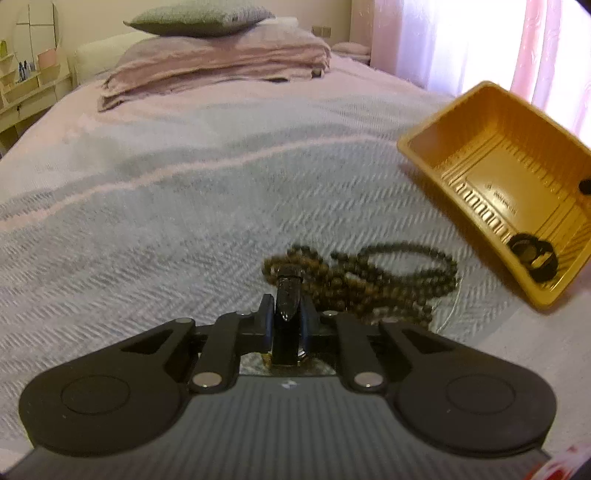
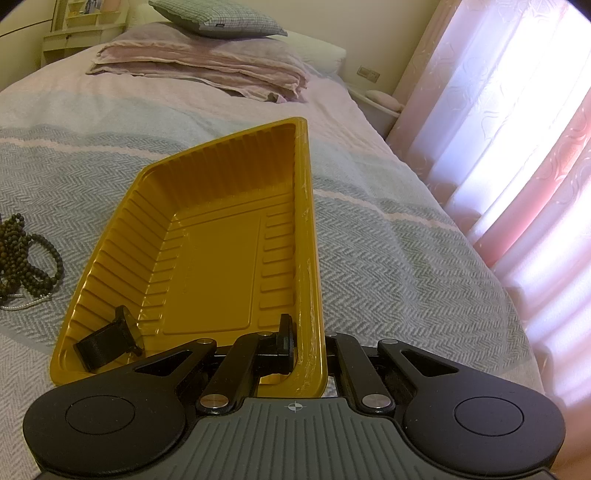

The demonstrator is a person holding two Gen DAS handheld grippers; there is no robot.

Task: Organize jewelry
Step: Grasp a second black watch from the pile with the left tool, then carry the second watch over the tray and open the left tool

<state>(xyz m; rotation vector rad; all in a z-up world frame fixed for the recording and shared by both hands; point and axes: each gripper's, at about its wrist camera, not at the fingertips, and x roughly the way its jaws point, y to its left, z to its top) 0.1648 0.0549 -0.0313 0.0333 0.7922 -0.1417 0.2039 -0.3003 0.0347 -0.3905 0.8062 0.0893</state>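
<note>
My left gripper (image 1: 290,284) is shut on a dark shiny object (image 1: 289,299), possibly a bracelet or clasp, held just above a pile of dark bead necklaces (image 1: 373,280) on the bed. My right gripper (image 2: 306,332) is shut on the right wall of a gold plastic tray (image 2: 221,258) and holds it tilted. A black ring-like piece (image 2: 105,343) lies in the tray's near left corner; it also shows in the left wrist view (image 1: 532,256). The tray (image 1: 491,177) is to the right of the beads. The beads also show at the left edge of the right wrist view (image 2: 22,262).
A grey and pink herringbone bedspread (image 1: 166,206) covers the bed. Folded pink blankets (image 1: 218,66) and a grey pillow (image 1: 199,18) lie at the head. Pink curtains (image 2: 517,129) hang on the right. A shelf unit (image 1: 26,81) stands at the far left.
</note>
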